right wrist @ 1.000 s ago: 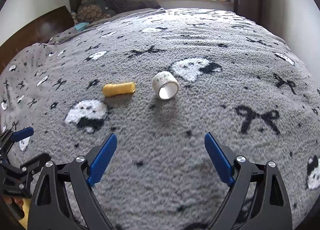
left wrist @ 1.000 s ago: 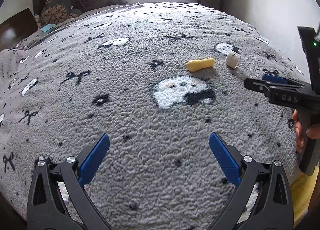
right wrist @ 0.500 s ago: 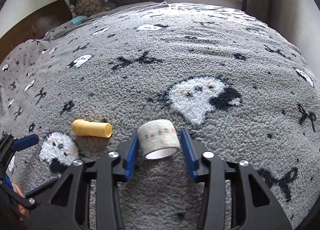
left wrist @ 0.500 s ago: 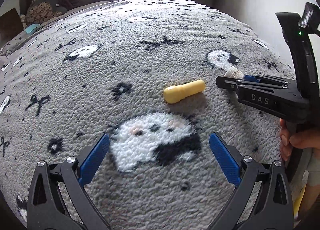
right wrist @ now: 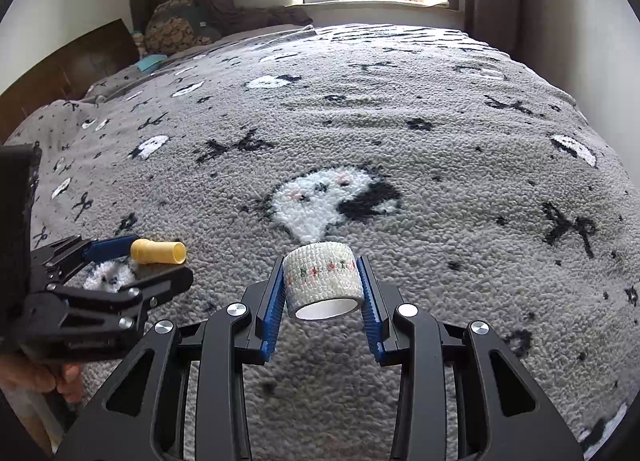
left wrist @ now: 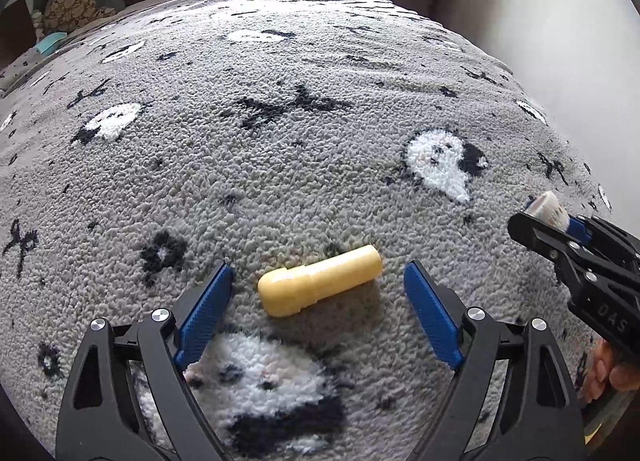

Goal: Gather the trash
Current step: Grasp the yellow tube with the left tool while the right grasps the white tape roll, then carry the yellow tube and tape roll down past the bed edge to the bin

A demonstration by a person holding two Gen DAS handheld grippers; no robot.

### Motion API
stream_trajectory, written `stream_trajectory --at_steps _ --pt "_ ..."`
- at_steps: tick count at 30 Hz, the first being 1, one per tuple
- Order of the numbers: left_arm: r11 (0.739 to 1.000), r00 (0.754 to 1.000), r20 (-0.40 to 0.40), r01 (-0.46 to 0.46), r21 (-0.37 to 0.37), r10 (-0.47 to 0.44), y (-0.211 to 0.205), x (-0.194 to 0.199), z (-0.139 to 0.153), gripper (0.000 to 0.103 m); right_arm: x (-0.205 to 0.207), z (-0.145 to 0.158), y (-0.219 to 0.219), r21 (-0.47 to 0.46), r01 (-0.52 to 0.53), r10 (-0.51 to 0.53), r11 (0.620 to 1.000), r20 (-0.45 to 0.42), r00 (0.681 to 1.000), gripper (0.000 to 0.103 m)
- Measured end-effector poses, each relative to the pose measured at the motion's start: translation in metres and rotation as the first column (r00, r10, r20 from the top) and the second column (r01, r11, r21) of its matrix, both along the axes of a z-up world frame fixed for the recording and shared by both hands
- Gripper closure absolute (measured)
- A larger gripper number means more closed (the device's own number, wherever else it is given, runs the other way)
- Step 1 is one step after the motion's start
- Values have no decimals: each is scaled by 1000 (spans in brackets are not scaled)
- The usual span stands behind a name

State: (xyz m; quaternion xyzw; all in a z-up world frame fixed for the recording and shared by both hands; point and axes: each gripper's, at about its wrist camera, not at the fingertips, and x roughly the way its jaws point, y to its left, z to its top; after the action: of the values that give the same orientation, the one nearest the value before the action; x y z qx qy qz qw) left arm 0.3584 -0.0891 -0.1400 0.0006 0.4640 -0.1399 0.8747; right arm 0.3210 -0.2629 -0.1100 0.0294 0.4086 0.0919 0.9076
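Observation:
A yellow plastic tube [left wrist: 320,280] lies on its side on the grey fleece blanket [left wrist: 280,133]. My left gripper [left wrist: 316,313] is open, with the tube between its blue fingers, untouched. The tube also shows in the right wrist view [right wrist: 159,252], with the left gripper [right wrist: 132,261] around it. My right gripper [right wrist: 322,293] is shut on a white bandage roll [right wrist: 323,280] and holds it just above the blanket. In the left wrist view the right gripper [left wrist: 556,221] stands at the right edge with the roll [left wrist: 548,208] at its tip.
The blanket has black bows and white cat faces [right wrist: 332,197]. Pillows [right wrist: 176,25] and a wooden headboard [right wrist: 68,69] are at the far left. A window sill [right wrist: 360,1] is at the back and a white wall [left wrist: 540,21] on the right.
My left gripper moved forward until its open fingers flank the yellow tube. My right gripper closed on the bandage roll and lifted it slightly.

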Motion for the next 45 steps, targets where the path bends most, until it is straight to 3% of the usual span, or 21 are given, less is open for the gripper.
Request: stream_trajectory --at_steps 2,7,20,35,45 --pt "1000 1000 2 -9 7 9 -1 4 -1 28 -4 1 -6 -13 11 -11 1000 6 1000 67" --pt "998 999 17 -33 45 32 -1 2 1 49 -13 3 -15 -18 24 -24 1000 14 1000 67" --pt "999 997 74 15 43 -18 20 -90 41 49 -76 29 6 -49 -7 9 999 45 999 67" --pt "998 974 223 40 47 -49 46 -227 110 49 -202 82 26 -76 -36 47 996 142 989 67" --pt "999 969 245 20 45 -30 65 -299 109 49 -271 91 32 -66 -44 56 997 190 980 67"
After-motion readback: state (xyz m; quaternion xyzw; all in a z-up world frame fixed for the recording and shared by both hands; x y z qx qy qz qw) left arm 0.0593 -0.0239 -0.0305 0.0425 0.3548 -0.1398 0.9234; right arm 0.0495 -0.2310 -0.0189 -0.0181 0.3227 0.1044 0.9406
